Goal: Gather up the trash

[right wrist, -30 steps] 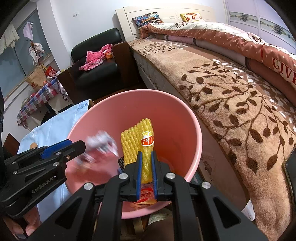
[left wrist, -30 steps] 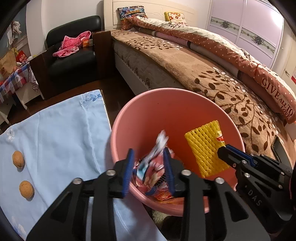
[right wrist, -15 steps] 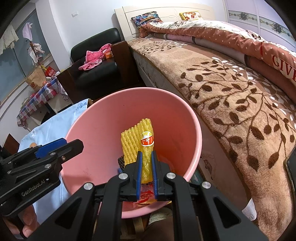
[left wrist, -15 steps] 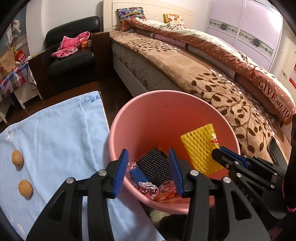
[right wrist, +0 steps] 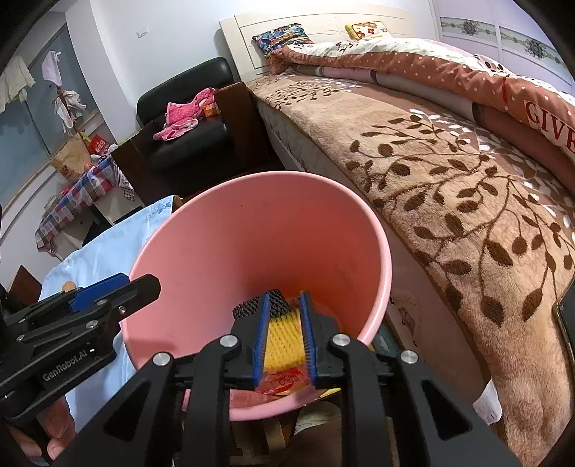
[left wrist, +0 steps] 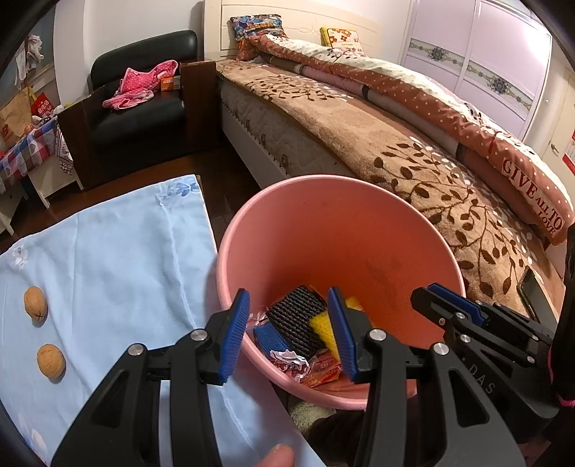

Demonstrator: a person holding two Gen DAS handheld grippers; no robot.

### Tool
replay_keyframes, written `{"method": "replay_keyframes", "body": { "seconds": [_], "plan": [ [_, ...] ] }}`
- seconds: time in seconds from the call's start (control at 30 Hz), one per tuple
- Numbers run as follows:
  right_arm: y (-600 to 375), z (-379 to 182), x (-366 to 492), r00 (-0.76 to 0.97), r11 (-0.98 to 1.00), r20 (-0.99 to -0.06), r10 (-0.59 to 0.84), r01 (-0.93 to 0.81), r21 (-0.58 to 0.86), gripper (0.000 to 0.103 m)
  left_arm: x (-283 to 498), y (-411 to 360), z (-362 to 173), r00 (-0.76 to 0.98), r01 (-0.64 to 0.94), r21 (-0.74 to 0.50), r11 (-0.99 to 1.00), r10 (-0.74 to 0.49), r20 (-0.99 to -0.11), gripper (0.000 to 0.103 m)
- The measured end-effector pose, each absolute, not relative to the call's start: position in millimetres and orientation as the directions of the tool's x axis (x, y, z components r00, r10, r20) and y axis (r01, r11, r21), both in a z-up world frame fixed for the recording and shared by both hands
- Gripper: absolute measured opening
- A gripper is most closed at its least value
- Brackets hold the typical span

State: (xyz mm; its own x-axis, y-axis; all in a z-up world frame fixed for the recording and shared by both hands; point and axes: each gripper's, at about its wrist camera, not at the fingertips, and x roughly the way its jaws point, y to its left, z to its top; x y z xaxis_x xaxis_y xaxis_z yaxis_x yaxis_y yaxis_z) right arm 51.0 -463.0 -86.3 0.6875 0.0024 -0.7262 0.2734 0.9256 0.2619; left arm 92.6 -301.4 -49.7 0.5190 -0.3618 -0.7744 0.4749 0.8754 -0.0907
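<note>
Both your grippers hang over the round pink plastic bin (left wrist: 273, 230).
Left gripper (left wrist: 289, 330) jaws wide, right gripper (right wrist: 284, 337) jaws narrowly parted, both empty above binned yellow foam netting (right wrist: 284, 341).

Bed (left wrist: 359, 118) with leaf-patterned blanket (left wrist: 424, 179) lying at 1 o'clock; black armchair (left wrist: 140, 111) sitting at 11; lilac wardrobe (left wrist: 481, 68) standing at 2.

A lived-in home bedroom.

A wide bed (left wrist: 359, 118) is filling the right side, wearing a brown leaf-patterned blanket (left wrist: 413, 172) and a dotted quilt (left wrist: 431, 93), with pillows (left wrist: 257, 28) leaning against a white headboard (left wrist: 287, 14). A black armchair (left wrist: 140, 107) is sitting past the bed's head corner, holding pink clothes (left wrist: 138, 84), and pale wardrobe doors (left wrist: 478, 54) are standing along the far wall.
</note>
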Motion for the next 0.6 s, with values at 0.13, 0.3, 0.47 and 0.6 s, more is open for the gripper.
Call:
{"method": "replay_keyframes", "body": {
  "seconds": [0.13,0.3,0.47,0.6],
  "plan": [
    [-462.8,-85.6,48.8,0.690,0.925,-0.724,0.005,0.272,0.266,0.021,92.2,-301.5,-48.6,0.520,0.476,-0.089,0.875,-0.361,-0.774,0.045],
    [-461.8,-83.3,44.2,0.698,0.925,-0.716,0.011,0.266,0.273,0.024,88.5,-300.5,-44.9,0.527,0.477,-0.088,0.874,-0.365,-0.767,0.057],
    [-457.0,-77.8,36.8,0.709,0.925,-0.705,0.018,0.256,0.281,0.031,83.9,-296.6,-40.1,0.538,0.472,-0.090,0.877,-0.368,-0.758,0.057],
    [-452.6,-73.3,29.2,0.720,0.925,-0.694,0.022,0.250,0.288,0.037,79.4,-290.2,-32.9,0.559,0.461,-0.092,0.883,-0.369,-0.743,0.057]
  ]
}}
